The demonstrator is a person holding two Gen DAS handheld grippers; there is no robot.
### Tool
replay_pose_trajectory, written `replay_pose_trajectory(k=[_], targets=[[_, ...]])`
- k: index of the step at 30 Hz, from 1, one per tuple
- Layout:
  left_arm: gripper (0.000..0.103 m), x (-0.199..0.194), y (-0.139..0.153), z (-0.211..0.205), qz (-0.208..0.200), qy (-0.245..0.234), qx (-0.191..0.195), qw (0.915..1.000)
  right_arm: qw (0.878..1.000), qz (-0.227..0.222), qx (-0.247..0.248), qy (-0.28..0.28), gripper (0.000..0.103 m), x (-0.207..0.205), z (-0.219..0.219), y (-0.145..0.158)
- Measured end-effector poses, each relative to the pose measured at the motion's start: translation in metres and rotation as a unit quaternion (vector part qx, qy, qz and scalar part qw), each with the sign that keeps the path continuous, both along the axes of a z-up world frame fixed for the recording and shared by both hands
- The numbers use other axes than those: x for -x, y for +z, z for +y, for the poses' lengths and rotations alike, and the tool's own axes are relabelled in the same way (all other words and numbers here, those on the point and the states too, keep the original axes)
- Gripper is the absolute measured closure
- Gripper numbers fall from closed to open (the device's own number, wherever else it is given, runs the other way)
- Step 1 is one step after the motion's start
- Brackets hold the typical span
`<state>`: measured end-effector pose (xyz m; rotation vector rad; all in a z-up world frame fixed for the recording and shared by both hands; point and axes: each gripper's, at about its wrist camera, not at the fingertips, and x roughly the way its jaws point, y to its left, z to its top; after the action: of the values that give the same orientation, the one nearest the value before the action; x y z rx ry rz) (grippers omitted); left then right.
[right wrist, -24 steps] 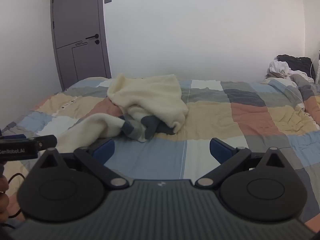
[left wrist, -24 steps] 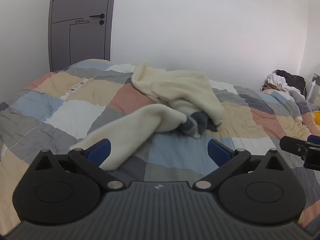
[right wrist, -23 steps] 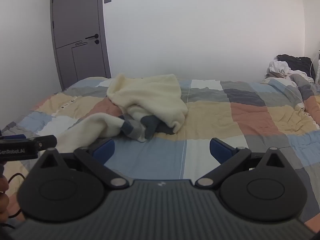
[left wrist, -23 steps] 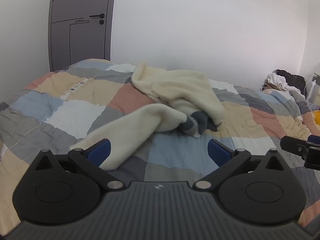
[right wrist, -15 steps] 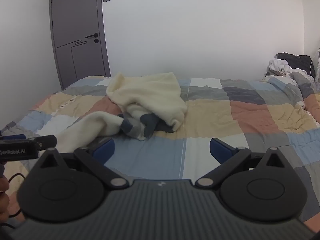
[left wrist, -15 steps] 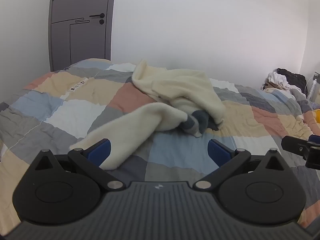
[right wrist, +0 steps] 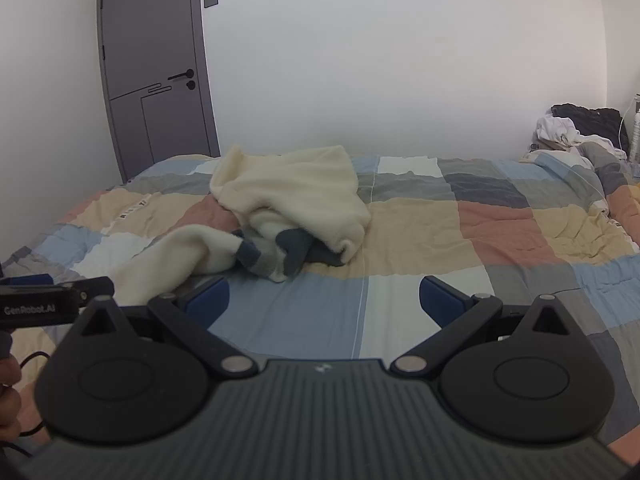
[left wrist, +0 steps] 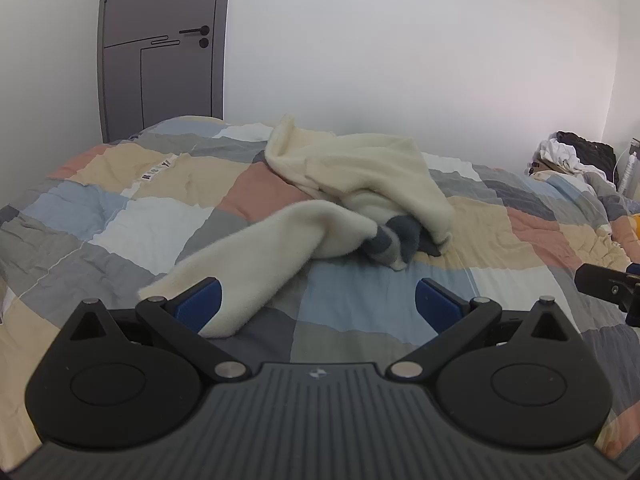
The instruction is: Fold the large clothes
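Observation:
A cream fleece garment (left wrist: pixel 360 184) (right wrist: pixel 296 192) with grey and dark striped cuffs lies crumpled on the patchwork bed (left wrist: pixel 132 224) (right wrist: pixel 496 232). One long sleeve (left wrist: pixel 256 264) stretches toward me. My left gripper (left wrist: pixel 318 304) hangs open above the quilt, its left blue pad beside the sleeve's near end, with nothing between the pads. My right gripper (right wrist: pixel 324 300) is open too, over the blue and white patches in front of the garment, apart from it. Each gripper's body shows at the edge of the other's view.
A grey door (left wrist: pixel 160 48) stands in the far left corner, against a white wall. A heap of dark and white clothes (right wrist: pixel 576 128) sits at the far right end of the bed. A hand (right wrist: pixel 8 384) and a cable show at the lower left of the right wrist view.
The view from both grippers has tilted slightly, so the garment sits a touch lower in the frames. Nothing was taken hold of or let go.

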<state>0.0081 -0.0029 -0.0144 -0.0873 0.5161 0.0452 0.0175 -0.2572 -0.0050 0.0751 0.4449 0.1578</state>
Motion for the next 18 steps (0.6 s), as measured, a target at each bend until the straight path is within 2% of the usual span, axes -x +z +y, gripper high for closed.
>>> replay_pose_trajectory(k=[18], targets=[[0.0, 0.0011, -0.0006, 0.0, 0.0, -0.004, 0.003, 1.0, 1.0, 0.003, 0.006, -0.004, 0.0, -0.001, 0.003, -0.0036]])
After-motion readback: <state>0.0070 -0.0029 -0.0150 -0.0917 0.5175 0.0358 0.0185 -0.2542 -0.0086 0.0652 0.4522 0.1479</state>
